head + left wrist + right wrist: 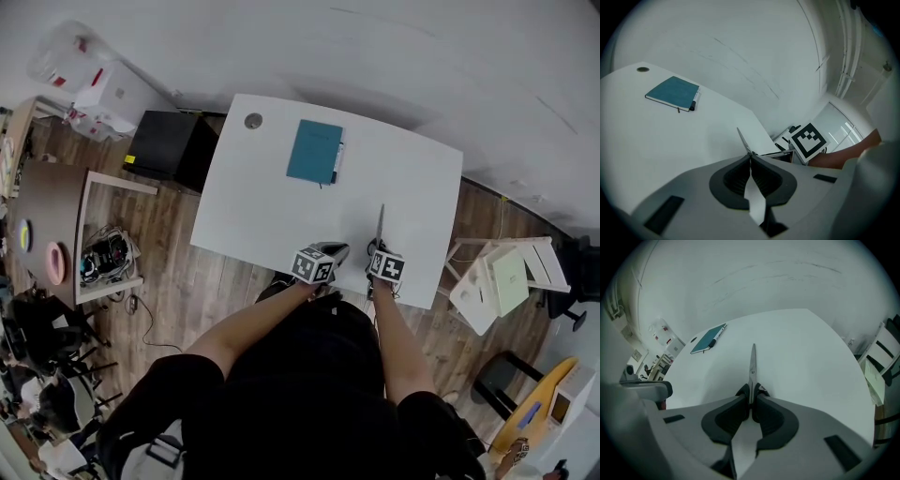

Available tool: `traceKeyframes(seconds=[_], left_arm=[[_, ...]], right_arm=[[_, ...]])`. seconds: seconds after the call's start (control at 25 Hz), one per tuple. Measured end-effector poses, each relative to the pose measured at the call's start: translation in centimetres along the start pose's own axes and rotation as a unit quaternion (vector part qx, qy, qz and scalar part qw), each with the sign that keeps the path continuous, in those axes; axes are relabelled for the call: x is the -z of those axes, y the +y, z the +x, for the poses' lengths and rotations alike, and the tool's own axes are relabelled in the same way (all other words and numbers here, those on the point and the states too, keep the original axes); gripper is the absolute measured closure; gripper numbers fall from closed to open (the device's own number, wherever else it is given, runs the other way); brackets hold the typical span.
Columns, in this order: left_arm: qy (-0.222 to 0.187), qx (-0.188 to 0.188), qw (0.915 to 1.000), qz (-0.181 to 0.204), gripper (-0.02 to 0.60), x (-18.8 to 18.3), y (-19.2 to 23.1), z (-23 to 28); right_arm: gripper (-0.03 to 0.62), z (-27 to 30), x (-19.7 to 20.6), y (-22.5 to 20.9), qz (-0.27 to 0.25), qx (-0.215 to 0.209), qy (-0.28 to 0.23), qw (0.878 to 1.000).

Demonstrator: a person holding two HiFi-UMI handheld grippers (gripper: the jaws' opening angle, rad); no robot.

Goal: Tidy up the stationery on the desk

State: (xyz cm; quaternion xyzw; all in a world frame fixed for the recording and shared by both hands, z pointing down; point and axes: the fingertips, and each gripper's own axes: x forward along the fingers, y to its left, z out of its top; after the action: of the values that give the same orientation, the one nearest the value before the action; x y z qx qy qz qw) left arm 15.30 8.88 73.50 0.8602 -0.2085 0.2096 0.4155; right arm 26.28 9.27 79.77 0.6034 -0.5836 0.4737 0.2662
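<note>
Currently your right gripper (751, 397) clamps the scissors (753, 366) near the handles. The blades run straight ahead of the jaws, low over the desk (801, 357). Your left gripper (750, 159) is clenched on nothing, tips together, with the scissors just ahead and right of them. The notebook (672, 93) lies well ahead of both, with a pen (695, 99) along its edge.

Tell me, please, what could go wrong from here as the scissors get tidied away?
1. The right gripper has its jaws either side of the scissors near the pivot, the long blade pointing out ahead; a hold there may let them swing or slip.
2. They lie near the desk's front edge, so a slip could send them off it.
3. The shut left gripper sits close beside and might knock them.
</note>
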Motion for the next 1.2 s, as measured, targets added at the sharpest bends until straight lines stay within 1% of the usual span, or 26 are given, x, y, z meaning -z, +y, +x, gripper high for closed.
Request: traceKeyframes(seconds=[0.12,0.24,0.28,0.4,0.48,0.6,0.68,0.8,0.96,1.12,1.2], left_arm=[[0.001,0.010,0.9999,-0.007,0.561,-0.7,1.2,-0.7],[-0.008,0.020,0.9991,-0.036,0.562,-1.9,2.5,-1.8],[-0.009,0.025,0.9989,-0.038,0.561,-2.4,2.8,-2.2],[-0.005,0.038,0.9990,-0.021,0.562,-3.5,3.8,-3.1],[-0.012,0.039,0.9992,-0.001,0.561,-4.8,4.8,-3.8],[-0.042,0.013,0.9982,0.042,0.563,-7.3,6.8,-5.6],[-0.053,0.000,0.9969,0.058,0.563,-8.5,8.0,-6.5],[-0.066,-0.015,0.9964,0.051,0.563,-9.7,9.8,-7.2],[-0.080,-0.040,0.9948,0.048,0.563,-10.8,11.5,-7.4],[-0.082,-0.047,0.9950,0.035,0.563,-11.6,12.1,-7.0],[-0.077,-0.049,0.9952,0.034,0.563,-11.7,12.2,-6.7]], right_arm=[[0.508,-0.1,-0.9,0.8,0.018,0.006,-0.021,1.000],[0.510,-0.3,-1.8,2.3,0.026,0.006,-0.043,0.999],[0.510,-0.3,-2.1,2.9,0.024,0.008,-0.049,0.998],[0.510,-0.3,-3.7,5.0,0.025,0.011,-0.069,0.997],[0.510,0.1,-5.2,6.6,0.030,0.010,-0.081,0.996],[0.510,0.8,-7.1,9.0,0.034,0.013,-0.094,0.995],[0.510,1.4,-8.3,10.3,0.036,0.016,-0.098,0.994],[0.511,2.6,-10.1,11.4,0.037,0.016,-0.097,0.994],[0.513,4.6,-12.3,11.6,0.031,0.012,-0.092,0.995],[0.514,5.7,-14.4,10.9,0.024,0.007,-0.095,0.995],[0.514,6.4,-15.1,10.8,0.019,0.004,-0.092,0.996]])
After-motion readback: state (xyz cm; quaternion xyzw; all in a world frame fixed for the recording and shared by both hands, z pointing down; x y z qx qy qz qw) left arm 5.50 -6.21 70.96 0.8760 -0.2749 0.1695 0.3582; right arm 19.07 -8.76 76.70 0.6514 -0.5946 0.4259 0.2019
